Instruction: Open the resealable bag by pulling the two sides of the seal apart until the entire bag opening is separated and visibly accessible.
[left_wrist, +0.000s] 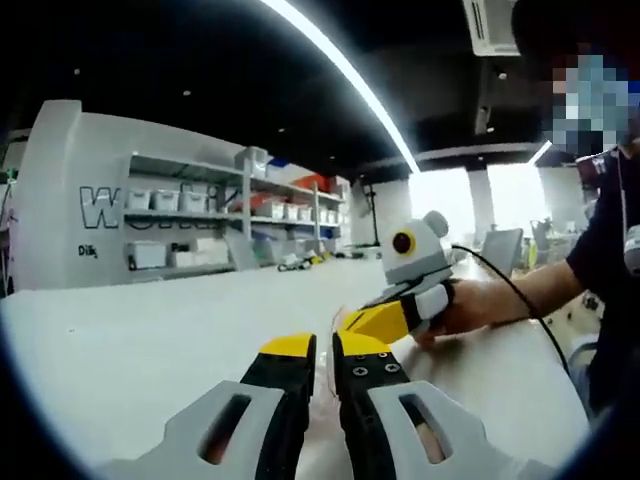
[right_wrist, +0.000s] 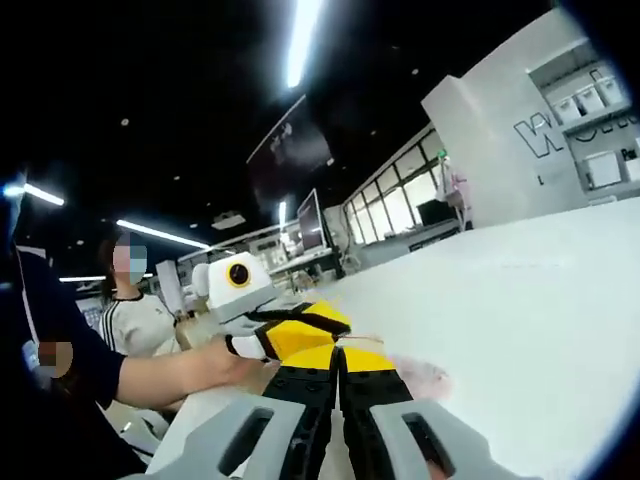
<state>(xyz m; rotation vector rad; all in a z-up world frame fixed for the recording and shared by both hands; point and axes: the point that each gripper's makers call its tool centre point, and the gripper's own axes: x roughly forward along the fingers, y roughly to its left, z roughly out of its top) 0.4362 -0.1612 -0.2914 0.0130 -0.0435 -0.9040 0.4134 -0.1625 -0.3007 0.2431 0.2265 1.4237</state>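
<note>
The table (left_wrist: 150, 330) looks smooth, matt white. The bag (right_wrist: 415, 375), lower centre of the right gripper view, is thin clear film (faintly glossy). Both the left gripper (left_wrist: 323, 350) and the right gripper (right_wrist: 338, 358) look like matt plastic, yellow-tipped.

A wide white surface (left_wrist: 150, 340) is seen across the lower left of the left gripper view. Behind it, at centre left, shelving (left_wrist: 240, 215) with white bins is set against a white wall (left_wrist: 60, 200). A long ceiling light strip (left_wrist: 345, 75) is seen above, bright windows (left_wrist: 480, 200) at right.
</note>
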